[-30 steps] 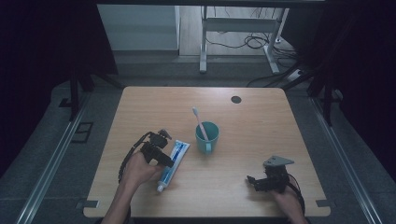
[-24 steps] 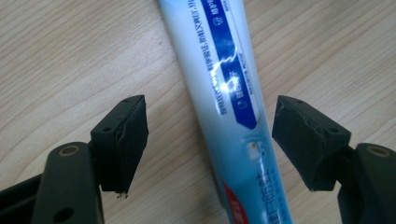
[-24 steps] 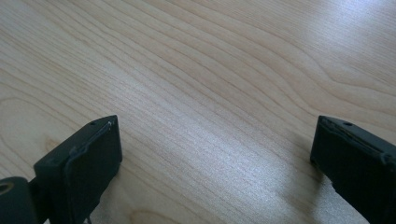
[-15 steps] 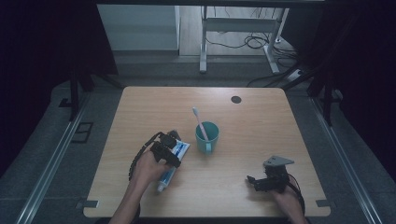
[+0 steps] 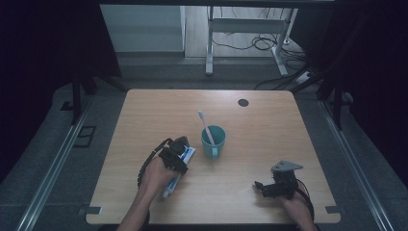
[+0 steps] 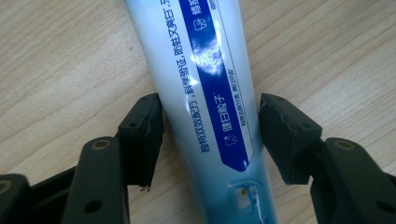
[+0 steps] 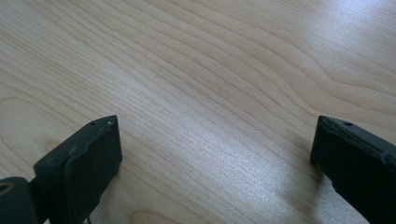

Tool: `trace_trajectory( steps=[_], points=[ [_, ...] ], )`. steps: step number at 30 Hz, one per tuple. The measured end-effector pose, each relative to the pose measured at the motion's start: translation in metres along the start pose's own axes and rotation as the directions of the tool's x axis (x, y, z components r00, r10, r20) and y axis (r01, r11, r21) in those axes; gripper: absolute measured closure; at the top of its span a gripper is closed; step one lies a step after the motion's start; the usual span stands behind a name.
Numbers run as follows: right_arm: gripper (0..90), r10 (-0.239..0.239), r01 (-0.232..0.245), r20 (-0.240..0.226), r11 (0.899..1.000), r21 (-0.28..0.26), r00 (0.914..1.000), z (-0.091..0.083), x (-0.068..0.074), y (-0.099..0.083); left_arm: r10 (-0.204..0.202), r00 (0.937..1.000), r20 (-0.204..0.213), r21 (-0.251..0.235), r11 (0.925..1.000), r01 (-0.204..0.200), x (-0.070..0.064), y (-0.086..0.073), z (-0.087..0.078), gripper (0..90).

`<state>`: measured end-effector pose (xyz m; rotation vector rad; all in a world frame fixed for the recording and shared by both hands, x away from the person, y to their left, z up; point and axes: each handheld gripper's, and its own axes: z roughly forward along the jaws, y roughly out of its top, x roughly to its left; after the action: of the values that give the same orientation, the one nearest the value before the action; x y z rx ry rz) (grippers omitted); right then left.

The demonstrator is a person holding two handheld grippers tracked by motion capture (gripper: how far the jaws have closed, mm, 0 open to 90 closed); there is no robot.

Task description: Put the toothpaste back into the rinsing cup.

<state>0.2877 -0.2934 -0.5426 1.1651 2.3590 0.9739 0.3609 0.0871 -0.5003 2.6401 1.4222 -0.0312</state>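
left gripper (image 5: 179,153) has moved in toward the cup (image 5: 213,139), now straddling the toothpaste tube (image 6: 205,84) lying on the worktop (image 5: 269,130) left of the cup | fingers (image 6: 142,135) closing in, not yet squeezing: pickup looks near | right gripper (image 5: 263,188) resting right of the cup, fingers wide apart, holding nothing

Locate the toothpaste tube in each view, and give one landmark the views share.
High view: toothpaste tube lies left of the teal cup, under the left gripper.
Left gripper view: centre, between the jaws.
Right gripper view: not in it.
Shared landmark: the wooden table.
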Motion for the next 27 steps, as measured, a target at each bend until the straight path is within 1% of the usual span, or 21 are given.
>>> trace_trajectory(
  steps=[5, 7, 10, 13, 16, 19, 25, 27],
  points=[
    [2.0, 0.0, 0.0, 0.0, 1.0, 0.0, 1.0, 0.0, 0.0, 0.0, 0.002, 0.9999, -0.016, 0.027, 0.9996, -0.001, -0.003, 0.003, 0.001, 43.5],
    [2.0, 0.0, 0.0, 0.0, 1.0, 0.0, 1.0, 0.0, 0.0, 0.0, 0.006, 0.9999, -0.016, 0.039, 0.9992, -0.005, -0.003, 0.004, 0.001, 44.9],
    [2.0, 0.0, 0.0, 0.0, 1.0, 0.0, 1.0, 0.0, 0.0, 0.0, 0.016, 0.9997, -0.017, 0.061, 0.998, -0.014, -0.004, 0.005, 0.001, 48.9],
    [2.0, 0.0, 0.0, 0.0, 1.0, 0.0, 1.0, 0.0, 0.0, 0.0, 0.023, 0.9997, -0.002, 0.071, 0.9972, -0.023, -0.004, 0.005, -0.001, 54.7],
    [2.0, 0.0, 0.0, 0.0, 1.0, 0.0, 1.0, 0.0, 0.0, 0.0, 0.039, 0.9992, 0.002, 0.065, 0.9971, -0.039, -0.004, 0.004, -0.005, 63.2],
    [2.0, 0.0, 0.0, 0.0, 1.0, 0.0, 1.0, 0.0, 0.0, 0.0, 0.055, 0.9985, 0.007, 0.056, 0.9969, -0.055, -0.004, 0.002, -0.008, 67.5],
    [2.0, -0.001, 0.001, 0.0, 1.0, 0.0, 1.0, 0.0, 0.0, 0.0, 0.067, 0.9974, 0.024, 0.043, 0.9967, -0.068, 0.0, -0.002, -0.01, 70.4],
    [2.0, -0.001, 0.001, 0.0, 1.0, 0.0, 1.0, 0.0, 0.0, 0.0, 0.063, 0.9974, 0.034, 0.037, 0.9972, -0.065, 0.001, -0.004, -0.01, 70.8]
  ],
)
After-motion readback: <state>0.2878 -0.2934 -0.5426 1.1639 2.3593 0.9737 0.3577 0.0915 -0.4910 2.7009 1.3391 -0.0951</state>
